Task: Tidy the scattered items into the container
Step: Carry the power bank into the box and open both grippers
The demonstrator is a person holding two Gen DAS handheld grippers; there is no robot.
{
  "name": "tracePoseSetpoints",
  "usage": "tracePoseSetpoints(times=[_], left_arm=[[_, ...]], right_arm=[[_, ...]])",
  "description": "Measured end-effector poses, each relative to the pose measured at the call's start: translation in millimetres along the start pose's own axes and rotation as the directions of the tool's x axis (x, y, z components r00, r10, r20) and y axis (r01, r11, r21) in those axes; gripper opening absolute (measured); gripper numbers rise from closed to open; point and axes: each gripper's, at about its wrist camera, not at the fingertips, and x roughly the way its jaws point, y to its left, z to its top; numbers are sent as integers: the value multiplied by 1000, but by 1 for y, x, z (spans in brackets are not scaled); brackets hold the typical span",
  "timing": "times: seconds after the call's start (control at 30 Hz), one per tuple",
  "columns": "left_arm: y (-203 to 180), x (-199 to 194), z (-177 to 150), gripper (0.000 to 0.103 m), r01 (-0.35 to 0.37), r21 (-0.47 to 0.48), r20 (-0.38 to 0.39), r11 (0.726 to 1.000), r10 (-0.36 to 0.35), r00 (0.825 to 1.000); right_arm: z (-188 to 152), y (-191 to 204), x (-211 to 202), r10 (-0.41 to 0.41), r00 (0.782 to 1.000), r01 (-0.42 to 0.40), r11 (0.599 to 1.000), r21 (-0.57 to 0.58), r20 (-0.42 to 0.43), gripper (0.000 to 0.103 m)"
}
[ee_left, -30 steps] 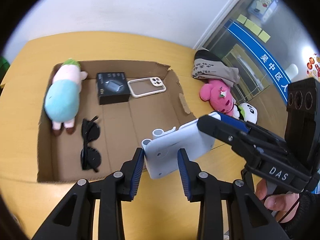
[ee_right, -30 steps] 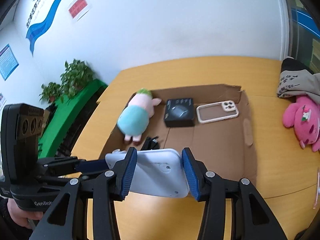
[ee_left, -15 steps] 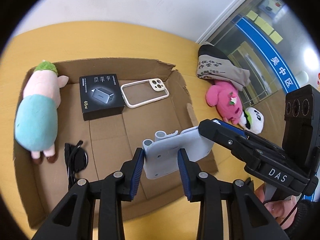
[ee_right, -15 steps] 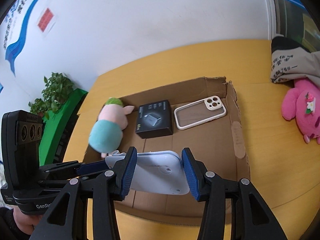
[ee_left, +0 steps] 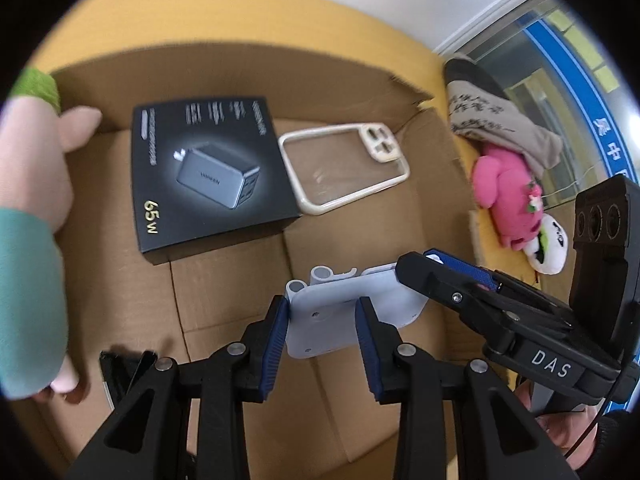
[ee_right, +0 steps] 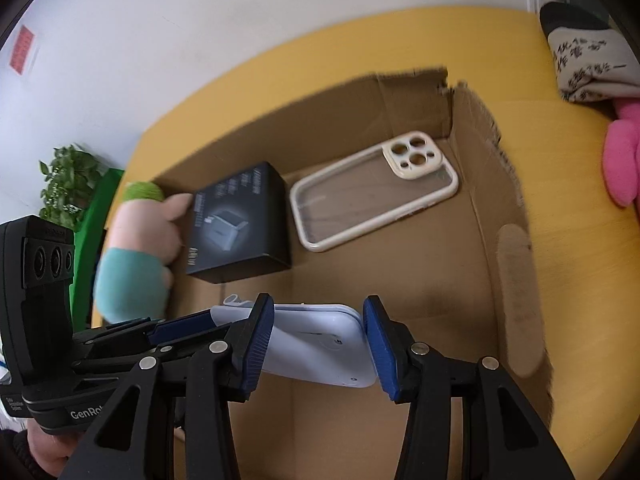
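Both grippers hold one white plastic stand (ee_left: 340, 316) (ee_right: 316, 344) low over the floor of the cardboard box (ee_left: 436, 148) (ee_right: 504, 264). My left gripper (ee_left: 322, 320) is shut on one end of it; my right gripper (ee_right: 318, 334) is shut on the other end, and appears as a black tool (ee_left: 500, 312) at the right of the left wrist view. Inside the box lie a black charger box (ee_left: 208, 176) (ee_right: 240, 220), a cream phone case (ee_left: 344, 168) (ee_right: 372, 192), a pink-and-teal plush (ee_left: 28, 216) (ee_right: 136, 248) and dark sunglasses (ee_left: 124, 368).
On the yellow table (ee_right: 580, 240) outside the box's right wall lie a pink plush (ee_left: 504, 196) (ee_right: 624, 160), a small panda toy (ee_left: 548, 244) and a printed fabric bundle (ee_left: 496, 120) (ee_right: 584, 60). A green plant (ee_right: 68, 184) stands beyond the table's left edge.
Both grippers have carried the white stand forward and down, from above the box's near edge to low inside the box. Their grips look unchanged.
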Motion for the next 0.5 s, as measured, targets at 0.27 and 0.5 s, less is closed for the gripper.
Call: tracePoseSetpoints(times=[0.27, 0.5], left_arm=[[-4, -14, -2, 40, -72, 6, 42, 997, 72, 997], [-38, -102, -42, 76, -245, 45, 244, 968, 227, 943]], right_arm=[[0, -10, 7, -46, 998, 46, 999, 2, -49, 77], [-21, 23, -64, -137, 991, 136, 983, -119, 1, 103]])
